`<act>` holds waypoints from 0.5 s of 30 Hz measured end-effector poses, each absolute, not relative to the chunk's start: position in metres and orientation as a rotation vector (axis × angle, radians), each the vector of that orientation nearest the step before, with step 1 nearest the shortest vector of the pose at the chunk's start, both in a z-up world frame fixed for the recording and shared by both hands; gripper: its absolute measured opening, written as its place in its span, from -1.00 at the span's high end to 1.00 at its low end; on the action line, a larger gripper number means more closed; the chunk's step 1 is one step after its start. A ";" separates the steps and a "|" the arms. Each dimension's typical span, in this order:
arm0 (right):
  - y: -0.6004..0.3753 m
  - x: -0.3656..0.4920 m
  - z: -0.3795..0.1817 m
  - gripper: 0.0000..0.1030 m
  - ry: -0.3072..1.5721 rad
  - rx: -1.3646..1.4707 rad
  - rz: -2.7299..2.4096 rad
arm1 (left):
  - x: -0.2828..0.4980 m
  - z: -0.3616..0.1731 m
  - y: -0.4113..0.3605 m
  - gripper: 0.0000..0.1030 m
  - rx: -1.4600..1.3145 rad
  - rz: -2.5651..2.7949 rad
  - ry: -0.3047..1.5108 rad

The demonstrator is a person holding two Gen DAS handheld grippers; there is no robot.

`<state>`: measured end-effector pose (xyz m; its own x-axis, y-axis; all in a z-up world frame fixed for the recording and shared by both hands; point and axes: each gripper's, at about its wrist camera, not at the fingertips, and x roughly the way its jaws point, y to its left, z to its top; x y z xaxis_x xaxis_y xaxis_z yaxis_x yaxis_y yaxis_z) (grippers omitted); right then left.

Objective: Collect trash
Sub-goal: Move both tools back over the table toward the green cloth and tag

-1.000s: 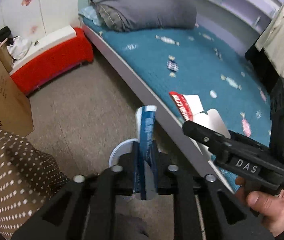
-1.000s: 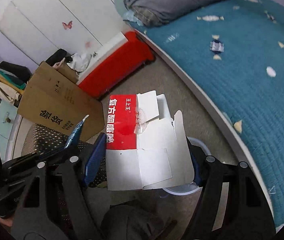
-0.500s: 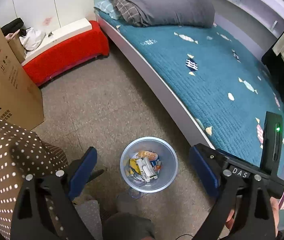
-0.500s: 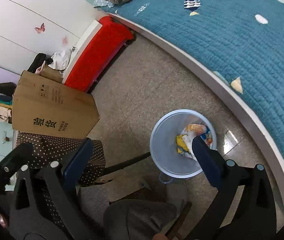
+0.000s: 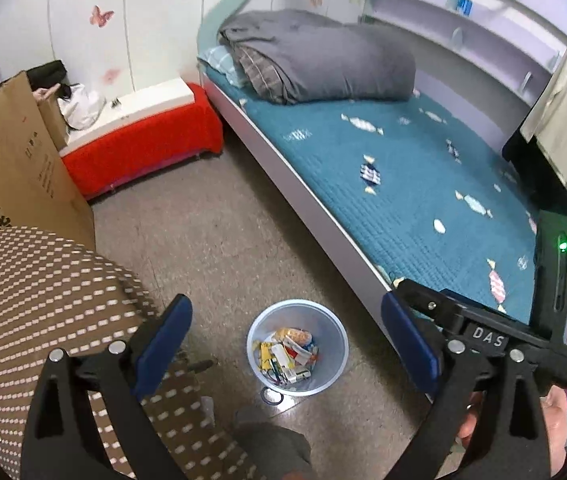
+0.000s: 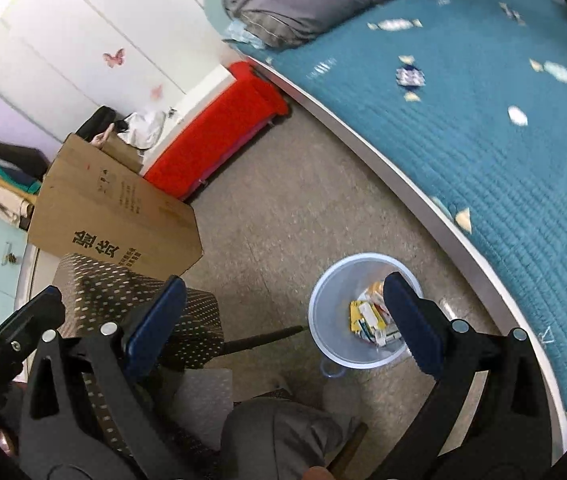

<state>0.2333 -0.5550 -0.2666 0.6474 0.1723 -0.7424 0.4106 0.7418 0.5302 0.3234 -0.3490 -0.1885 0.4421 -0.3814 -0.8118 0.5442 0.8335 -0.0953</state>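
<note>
A pale blue trash bin (image 5: 325, 320) stands on the floor beside the bed, holding several wrappers and small boxes (image 5: 287, 354). It also shows in the right wrist view (image 6: 323, 308). My left gripper (image 5: 287, 344) is open and empty, high above the bin. My right gripper (image 6: 283, 320) is open and empty too, above the floor just left of the bin. The right gripper's body (image 5: 483, 336) shows in the left wrist view at the right.
A bed with a teal quilt (image 5: 403, 184) and grey duvet (image 5: 315, 64) runs along the right. A red bench (image 5: 143, 152), a cardboard box (image 5: 7, 168) and a dotted brown seat (image 5: 43, 288) stand at the left. My knee (image 6: 279, 436) is below.
Both grippers opened and let go: the blue packet and the red-and-white carton dropped into the bin. Both grippers then lifted higher above the floor.
</note>
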 end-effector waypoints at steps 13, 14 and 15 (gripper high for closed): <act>-0.463 0.222 -0.164 -0.88 0.770 0.489 -0.119 | 0.300 -0.133 -0.258 -0.83 0.083 -0.520 0.845; -0.453 0.222 -0.156 -0.88 0.761 0.464 -0.113 | 0.298 -0.129 -0.251 -0.83 0.074 -0.515 0.835; -0.446 0.221 -0.151 -0.88 0.753 0.446 -0.106 | 0.295 -0.124 -0.241 -0.83 0.064 -0.509 0.823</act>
<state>0.2212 -0.4455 -0.1512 0.7294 0.0641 -0.6811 0.2505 0.9014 0.3532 0.2952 -0.2414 -0.1243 0.5675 -0.4086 -0.7149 0.4569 0.8785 -0.1394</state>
